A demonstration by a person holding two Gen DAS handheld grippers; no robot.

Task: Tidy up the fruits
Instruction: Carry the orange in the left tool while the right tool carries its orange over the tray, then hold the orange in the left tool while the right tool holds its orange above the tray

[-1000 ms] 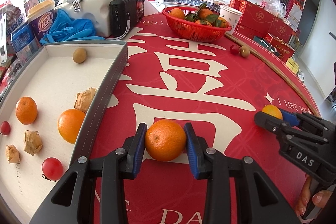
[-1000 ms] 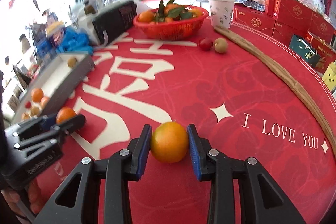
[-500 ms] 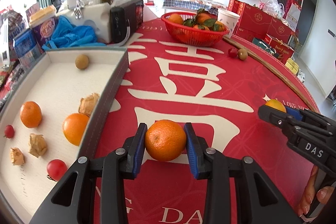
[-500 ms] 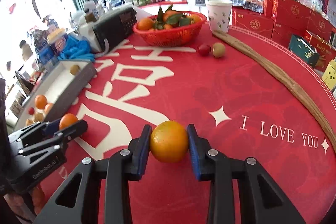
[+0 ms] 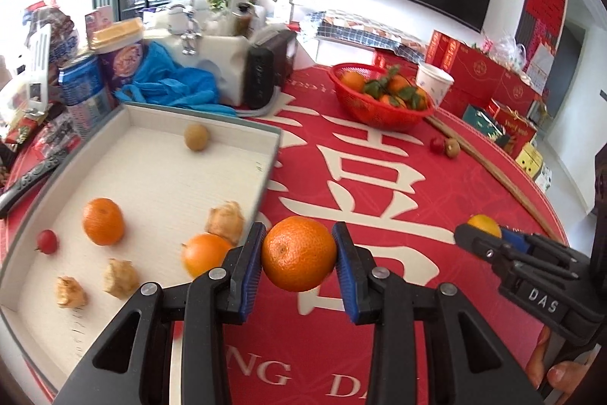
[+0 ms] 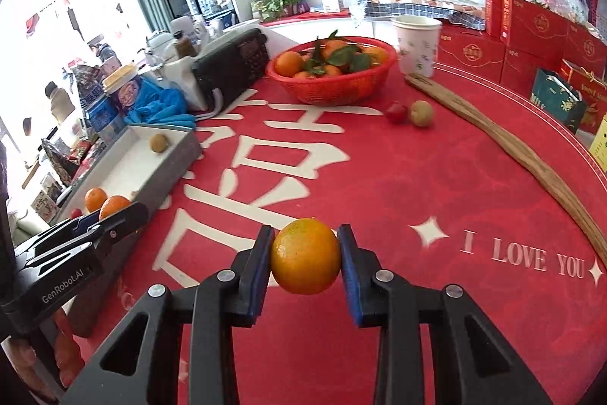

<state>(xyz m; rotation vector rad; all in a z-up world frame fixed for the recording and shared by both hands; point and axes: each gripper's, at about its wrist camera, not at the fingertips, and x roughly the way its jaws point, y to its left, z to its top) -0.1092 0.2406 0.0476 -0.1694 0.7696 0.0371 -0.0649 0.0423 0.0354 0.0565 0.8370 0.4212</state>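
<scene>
Both of your tongs are loaded: the left gripper [image 5: 299,255] pinches an orange [image 5: 298,254] just off the tray [image 5: 159,109] edge, and the right gripper [image 6: 305,257] pinches a yellower orange [image 6: 305,256] over the tablecloth. Carry the left one toward ten o'clock (clearing the rim) and release inside.

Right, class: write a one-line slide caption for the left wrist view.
Left gripper holds an orange beside the white tray of sorted fruit; the right gripper carries another.
</scene>
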